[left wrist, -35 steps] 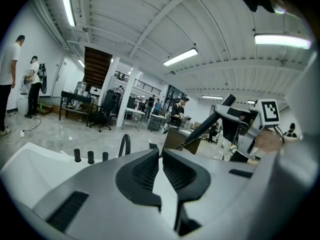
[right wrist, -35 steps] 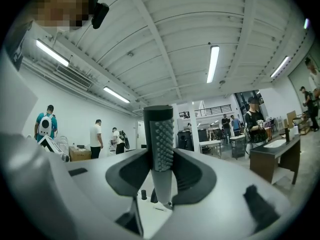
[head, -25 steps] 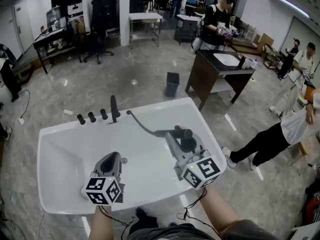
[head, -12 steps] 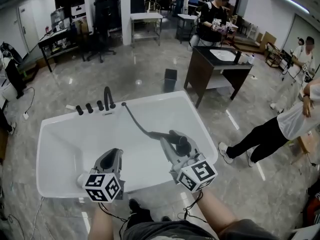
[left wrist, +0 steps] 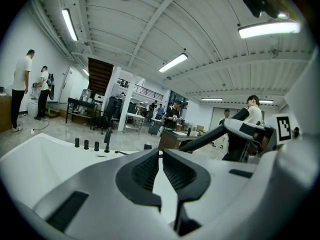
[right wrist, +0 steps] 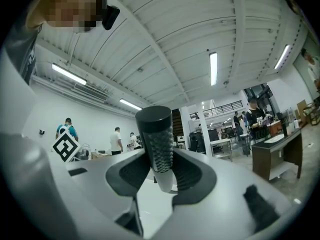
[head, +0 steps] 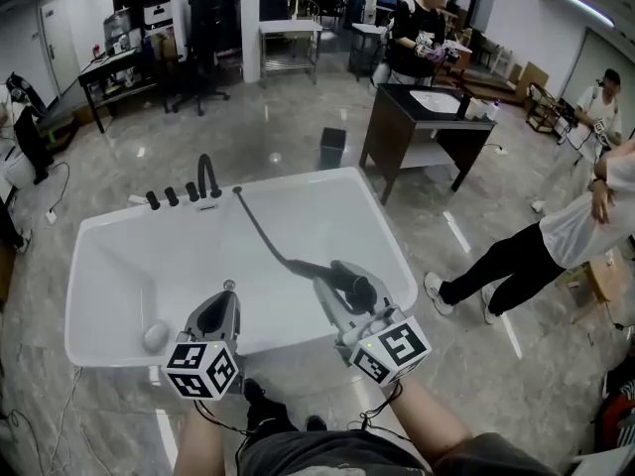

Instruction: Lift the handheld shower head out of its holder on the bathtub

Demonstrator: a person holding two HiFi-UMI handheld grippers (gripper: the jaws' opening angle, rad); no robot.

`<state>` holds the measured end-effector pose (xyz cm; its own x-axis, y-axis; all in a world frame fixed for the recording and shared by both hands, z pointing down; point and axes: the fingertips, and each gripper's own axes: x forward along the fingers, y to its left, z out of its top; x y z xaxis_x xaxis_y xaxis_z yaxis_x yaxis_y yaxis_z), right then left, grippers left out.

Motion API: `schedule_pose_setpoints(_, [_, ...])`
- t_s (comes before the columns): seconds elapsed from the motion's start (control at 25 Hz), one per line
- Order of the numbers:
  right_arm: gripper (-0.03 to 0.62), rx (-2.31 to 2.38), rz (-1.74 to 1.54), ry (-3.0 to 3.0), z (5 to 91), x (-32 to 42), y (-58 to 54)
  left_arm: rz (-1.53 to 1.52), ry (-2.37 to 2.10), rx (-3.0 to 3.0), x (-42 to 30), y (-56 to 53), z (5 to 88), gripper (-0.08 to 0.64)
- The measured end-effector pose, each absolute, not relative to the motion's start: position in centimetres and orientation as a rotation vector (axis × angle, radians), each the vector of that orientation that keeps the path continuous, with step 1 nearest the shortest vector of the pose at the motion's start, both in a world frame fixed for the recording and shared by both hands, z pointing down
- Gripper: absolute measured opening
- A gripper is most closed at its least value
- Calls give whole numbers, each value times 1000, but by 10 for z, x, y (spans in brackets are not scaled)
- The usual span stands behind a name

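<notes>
The black handheld shower head (head: 349, 280) is out over the white bathtub (head: 392, 228), and my right gripper (head: 343, 292) is shut on it. In the right gripper view its nubbed black head (right wrist: 156, 139) stands upright between the pads of that gripper (right wrist: 161, 173). Its dark hose (head: 260, 234) runs back in a long line to the tub's far rim beside the black faucet (head: 206, 178) and three knobs (head: 171, 197). My left gripper (head: 226, 297) hangs over the tub's near side, shut and empty (left wrist: 161, 169). In the left gripper view the shower head (left wrist: 215, 134) shows at the right.
A dark vanity with a white basin (head: 427, 117) stands beyond the tub's right end, and a small black bin (head: 332, 147) sits behind the tub. A person in a white shirt (head: 566, 231) stands at the right. Other people and desks fill the back.
Both grippers have drawn back toward the tub's near edge. The shower head came along in the right gripper, and the hose now stretches longer from the far rim.
</notes>
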<state>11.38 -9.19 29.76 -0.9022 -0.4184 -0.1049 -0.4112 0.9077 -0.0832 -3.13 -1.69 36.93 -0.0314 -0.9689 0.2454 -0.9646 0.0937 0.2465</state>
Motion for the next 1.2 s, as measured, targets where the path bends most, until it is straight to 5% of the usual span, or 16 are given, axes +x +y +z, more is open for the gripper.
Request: schedule_pose_setpoints(1.2, [144,-734,-258,3122,394,143,-57,39,-2010,1888,23,31,403,32])
